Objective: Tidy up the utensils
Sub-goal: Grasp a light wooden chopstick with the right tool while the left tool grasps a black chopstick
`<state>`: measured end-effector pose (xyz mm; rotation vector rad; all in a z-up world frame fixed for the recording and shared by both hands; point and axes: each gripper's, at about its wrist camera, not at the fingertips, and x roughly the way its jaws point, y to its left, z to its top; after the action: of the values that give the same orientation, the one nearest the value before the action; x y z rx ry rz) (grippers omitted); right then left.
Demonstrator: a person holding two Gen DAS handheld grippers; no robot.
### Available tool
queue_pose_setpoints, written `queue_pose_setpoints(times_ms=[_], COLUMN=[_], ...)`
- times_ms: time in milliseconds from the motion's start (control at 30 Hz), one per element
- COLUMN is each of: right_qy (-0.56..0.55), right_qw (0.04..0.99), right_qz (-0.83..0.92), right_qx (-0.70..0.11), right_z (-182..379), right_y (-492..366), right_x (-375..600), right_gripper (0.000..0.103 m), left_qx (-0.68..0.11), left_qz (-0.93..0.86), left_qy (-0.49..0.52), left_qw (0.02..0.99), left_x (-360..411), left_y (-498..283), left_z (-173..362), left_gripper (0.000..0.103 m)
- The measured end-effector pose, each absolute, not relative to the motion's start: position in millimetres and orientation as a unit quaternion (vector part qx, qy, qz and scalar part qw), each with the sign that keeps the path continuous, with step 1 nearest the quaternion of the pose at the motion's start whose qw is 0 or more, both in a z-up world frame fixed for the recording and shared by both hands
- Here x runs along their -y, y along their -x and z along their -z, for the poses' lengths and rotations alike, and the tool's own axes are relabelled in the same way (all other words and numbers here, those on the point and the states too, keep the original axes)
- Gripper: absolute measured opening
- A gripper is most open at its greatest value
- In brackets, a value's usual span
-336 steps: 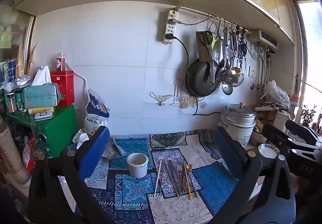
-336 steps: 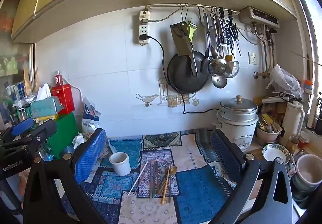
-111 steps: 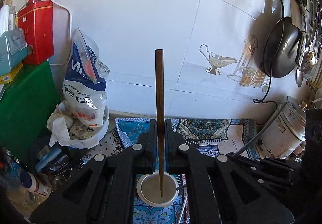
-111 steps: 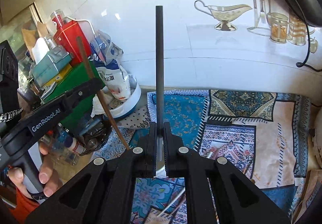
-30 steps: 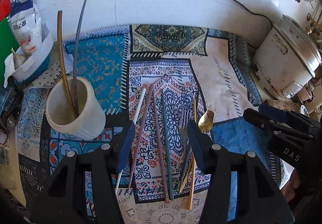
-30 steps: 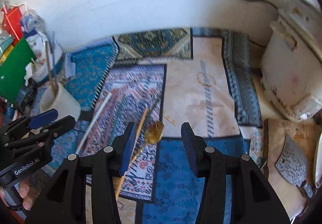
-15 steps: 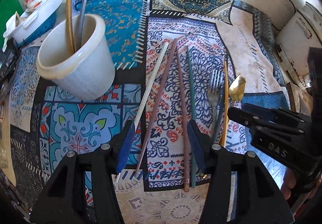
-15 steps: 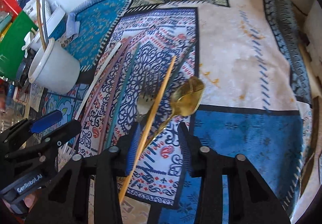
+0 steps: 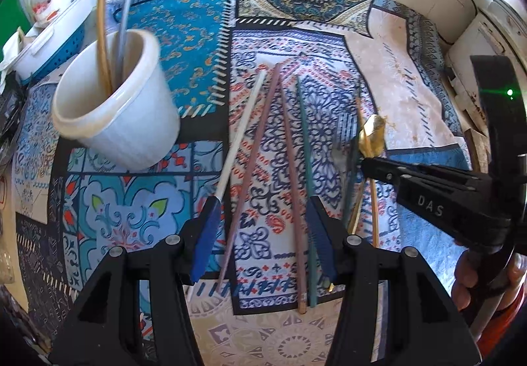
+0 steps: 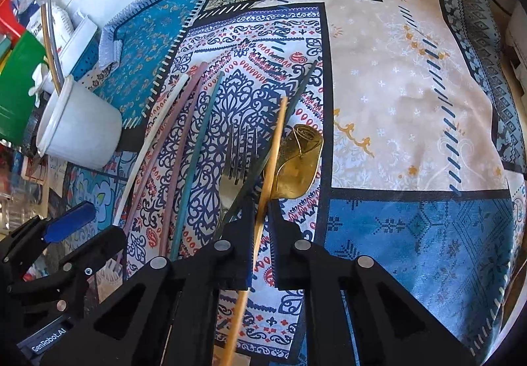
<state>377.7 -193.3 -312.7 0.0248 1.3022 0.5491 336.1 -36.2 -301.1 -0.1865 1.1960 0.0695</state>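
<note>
**Two grippers over utensils laid on a patterned mat**

While both tools hang low over the counter, the patchwork-print cloth mat [image 9: 197, 23] [image 10: 411, 76] in blue, beige and navy fills most of each view and carries every loose utensil. Left of the row stands the white round plastic cup [image 9: 122, 122] [image 10: 82, 132], upright on the mat, with a tan chopstick [image 9: 102, 20] and a grey chopstick [image 9: 126, 4] leaning inside it. The left gripper [image 9: 262, 234] hovers with its blue-padded fingers [image 9: 206, 234] spread wide and holding nothing; between them lie two dusty-pink chopsticks [image 9: 255, 148], a white chopstick [image 9: 237, 135] runs past the left pad, and a teal chopstick [image 9: 304, 148] passes by the right pad. The right gripper [image 10: 262, 218] has its fingers nearly together around a light wooden chopstick [image 10: 271, 152], which runs between them on the mat; whether the pads actually press it cannot be told. Just left of that stick lies a silver metal fork [image 10: 235, 162], tines pointing away, and touching the stick's right side is the gold-coloured metal spoon [image 10: 298, 162] [image 9: 372, 135], bowl up. A dark thin chopstick [image 10: 296, 92] crosses under the wooden one.
</note>
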Motion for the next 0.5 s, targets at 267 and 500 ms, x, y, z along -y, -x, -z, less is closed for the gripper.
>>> queue_pose_setpoints(times_ms=[267,500], right_qy=[-0.021,-0.040], right_qw=[0.781,0.801], right_qz=[-0.233,-0.211], right_qx=[-0.579,-0.559], right_z=[295.3,277.5], right_y=[-373.0,-371.6], right_x=[219.3,248.5], right_gripper=[0.005,0.005], left_qx=[-0.575,-0.595], left_qz=[0.023,0.079], left_qy=[0.099,0.075], left_qw=[0.812,0.796], left_x=[58.9,93.4], left_y=[-365.0,-394.9], left_z=[308.0,324.1], left_gripper=[0.051,0.015])
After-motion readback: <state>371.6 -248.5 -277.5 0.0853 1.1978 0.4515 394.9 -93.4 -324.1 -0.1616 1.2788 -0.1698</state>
